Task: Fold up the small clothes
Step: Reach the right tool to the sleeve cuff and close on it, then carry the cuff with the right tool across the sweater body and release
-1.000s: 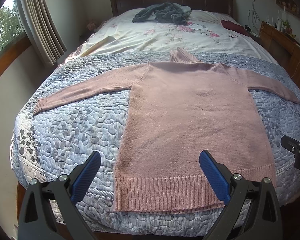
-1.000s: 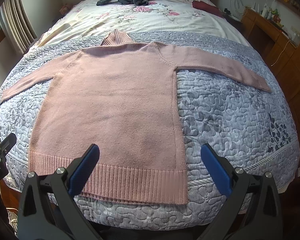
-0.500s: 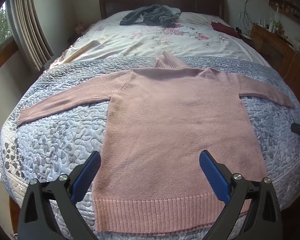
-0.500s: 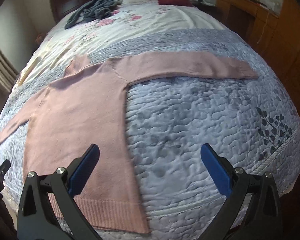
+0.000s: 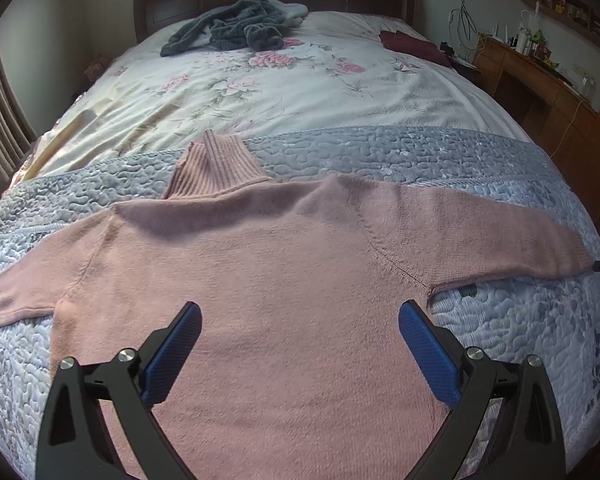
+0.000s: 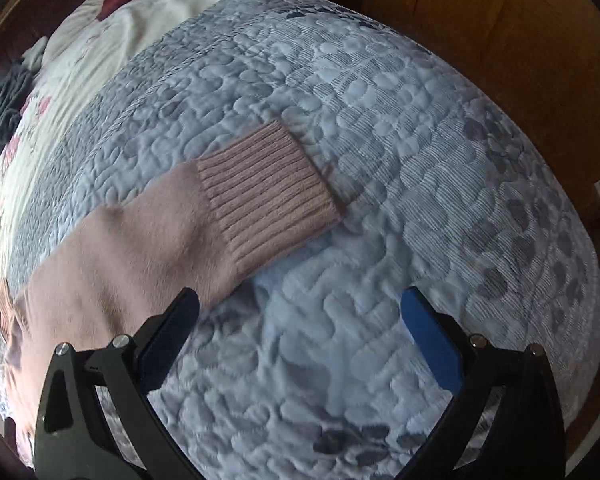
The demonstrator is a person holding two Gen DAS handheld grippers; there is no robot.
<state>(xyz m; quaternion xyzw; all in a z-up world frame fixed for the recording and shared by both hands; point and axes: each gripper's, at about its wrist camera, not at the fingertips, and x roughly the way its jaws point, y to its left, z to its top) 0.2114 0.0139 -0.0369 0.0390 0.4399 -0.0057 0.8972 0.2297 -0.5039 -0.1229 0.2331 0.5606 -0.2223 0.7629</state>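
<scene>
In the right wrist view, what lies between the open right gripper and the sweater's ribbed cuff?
Only bare grey quilted bedspread; nothing else sits between the right gripper and the ribbed cuff of the pink sweater.

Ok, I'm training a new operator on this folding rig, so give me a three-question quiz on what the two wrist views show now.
1. True or false: the pink sweater lies spread flat on the grey quilt, sleeves out to both sides.
2. Which part of the sweater lies just ahead of the right gripper? A) the collar B) a ribbed sleeve cuff C) the bottom hem
3. Fill in: the fingers of the left gripper are ____ and hold nothing.

Key: 1 true; 2 B; 3 open.
</scene>
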